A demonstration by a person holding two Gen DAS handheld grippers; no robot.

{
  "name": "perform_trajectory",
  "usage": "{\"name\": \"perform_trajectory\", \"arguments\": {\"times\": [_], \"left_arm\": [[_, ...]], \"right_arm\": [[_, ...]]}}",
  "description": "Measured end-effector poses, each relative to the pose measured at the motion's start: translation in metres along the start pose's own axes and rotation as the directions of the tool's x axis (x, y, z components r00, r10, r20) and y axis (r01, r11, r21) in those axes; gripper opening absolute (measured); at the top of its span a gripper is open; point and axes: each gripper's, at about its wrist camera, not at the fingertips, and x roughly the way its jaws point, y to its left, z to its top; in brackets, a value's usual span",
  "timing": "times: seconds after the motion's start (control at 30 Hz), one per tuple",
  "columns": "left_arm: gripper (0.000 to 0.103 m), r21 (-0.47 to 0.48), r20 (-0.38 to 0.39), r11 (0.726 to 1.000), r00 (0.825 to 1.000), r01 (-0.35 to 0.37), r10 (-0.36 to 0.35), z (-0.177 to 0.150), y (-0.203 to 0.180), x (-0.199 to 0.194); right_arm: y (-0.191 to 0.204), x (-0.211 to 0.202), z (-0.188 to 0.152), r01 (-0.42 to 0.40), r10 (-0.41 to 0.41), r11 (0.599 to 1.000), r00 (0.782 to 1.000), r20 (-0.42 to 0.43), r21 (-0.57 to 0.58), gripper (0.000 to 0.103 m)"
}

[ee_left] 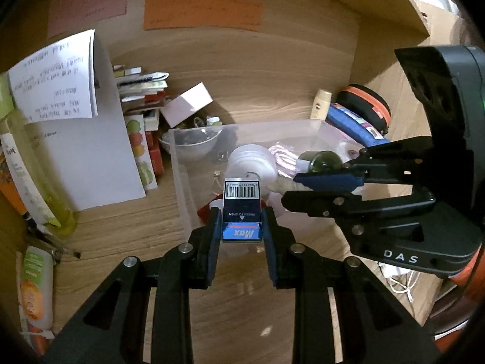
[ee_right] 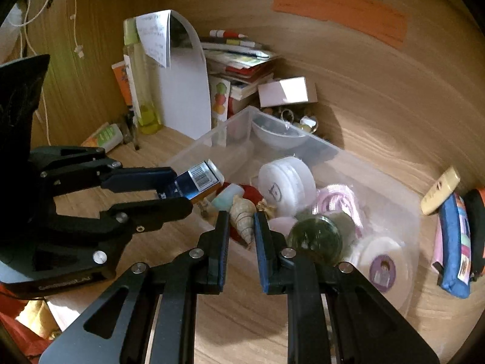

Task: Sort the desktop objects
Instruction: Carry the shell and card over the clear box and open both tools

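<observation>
Left wrist view: the left gripper (ee_left: 241, 227) clamps a blue box (ee_left: 242, 209) over the near wall of a clear bin (ee_left: 182, 179). Its labels read "Max" and "PRESS TO OPEN".

Right wrist view: the right gripper (ee_right: 241, 233) hangs empty, fingers apart, above a shell (ee_right: 242, 215) inside the bin. Several items are already binned; a pouch (ee_right: 454, 251) and tube (ee_right: 439, 195) lie unsorted on the counter (ee_right: 242, 327).
</observation>
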Motion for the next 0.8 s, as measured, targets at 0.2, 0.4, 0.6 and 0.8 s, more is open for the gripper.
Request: {"name": "perform_trajectory", "arguments": {"times": [0.2, 0.4, 0.6, 0.8], "left_arm": [[0.026, -0.017, 0.007, 1.0, 1.0, -0.003, 0.003, 0.0, 0.007, 0.0], [0.026, -0.027, 0.002, 1.0, 1.0, 0.001, -0.001, -0.001, 0.01, 0.003], [0.036, -0.012, 0.024, 1.0, 1.0, 0.0, 0.0, 0.0, 0.005, -0.005], [0.063, -0.003, 0.082, 1.0, 0.996, -0.015, 0.016, 0.004, -0.006, -0.025]], "right_arm": [[0.0, 0.012, 0.006, -0.002, 0.001, 1.0, 1.0, -0.025, -0.015, 0.015], [0.002, 0.01, 0.006, 0.002, -0.002, 1.0, 1.0, -0.023, -0.014, 0.016], [-0.005, -0.023, -0.008, 0.049, -0.049, 0.999, 0.998, 0.027, -0.007, 0.035], [-0.039, -0.074, -0.038, 0.172, -0.177, 0.983, 0.981, 0.075, 0.072, 0.042]]}}
